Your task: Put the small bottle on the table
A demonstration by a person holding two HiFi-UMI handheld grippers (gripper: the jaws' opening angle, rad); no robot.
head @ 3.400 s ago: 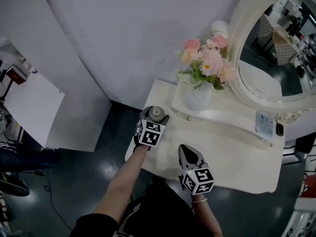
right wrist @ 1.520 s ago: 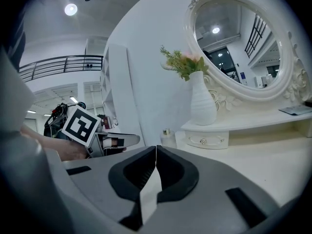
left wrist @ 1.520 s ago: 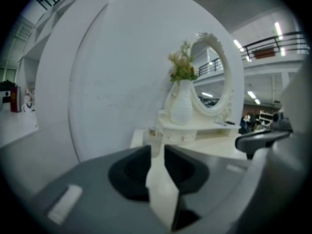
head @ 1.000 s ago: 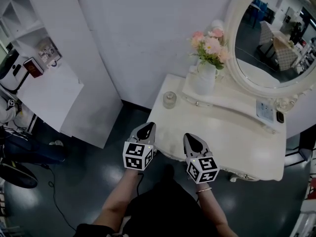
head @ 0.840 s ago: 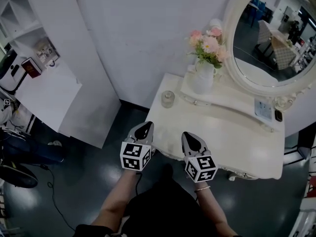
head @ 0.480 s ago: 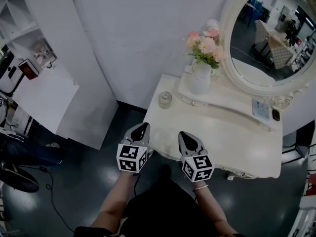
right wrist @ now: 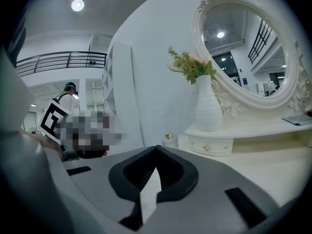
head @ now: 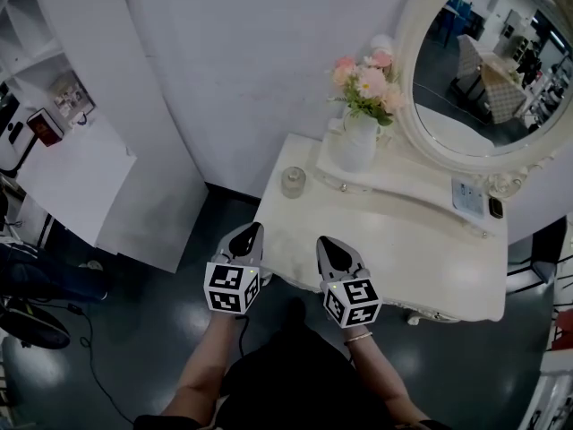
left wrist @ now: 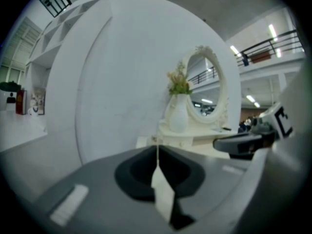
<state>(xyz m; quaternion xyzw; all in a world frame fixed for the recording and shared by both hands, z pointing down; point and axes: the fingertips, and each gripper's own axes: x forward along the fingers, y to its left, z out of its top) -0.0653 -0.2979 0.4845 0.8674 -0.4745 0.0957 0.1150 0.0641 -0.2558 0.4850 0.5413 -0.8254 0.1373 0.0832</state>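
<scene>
The white wall (head: 242, 70) is filling the background, and the white dressing table (head: 421, 258) is standing against it. An oval mirror (head: 483, 70) in an ornate white frame is rising from the table's back right part. A raised shelf (head: 403, 186) is running along the back edge. A white vase (head: 356, 146) of pink and cream flowers (head: 363, 79) is standing at the shelf's left end, and a small flat device (head: 466, 198) is lying near its right end.

The person is holding both grippers side by side, low at the table's front edge. The left gripper (head: 251, 231) is hovering just off the front left corner, above the dark floor (head: 161, 330). Its jaws are pressing together with nothing between them. The right gripper (head: 324, 243) is pointing over the front edge, left of the middle, and its jaws are likewise meeting tip to tip and carrying nothing.

The small bottle (head: 293, 182) is standing upright at the table's back left corner, just left of the shelf and the vase, well apart from both grippers.
</scene>
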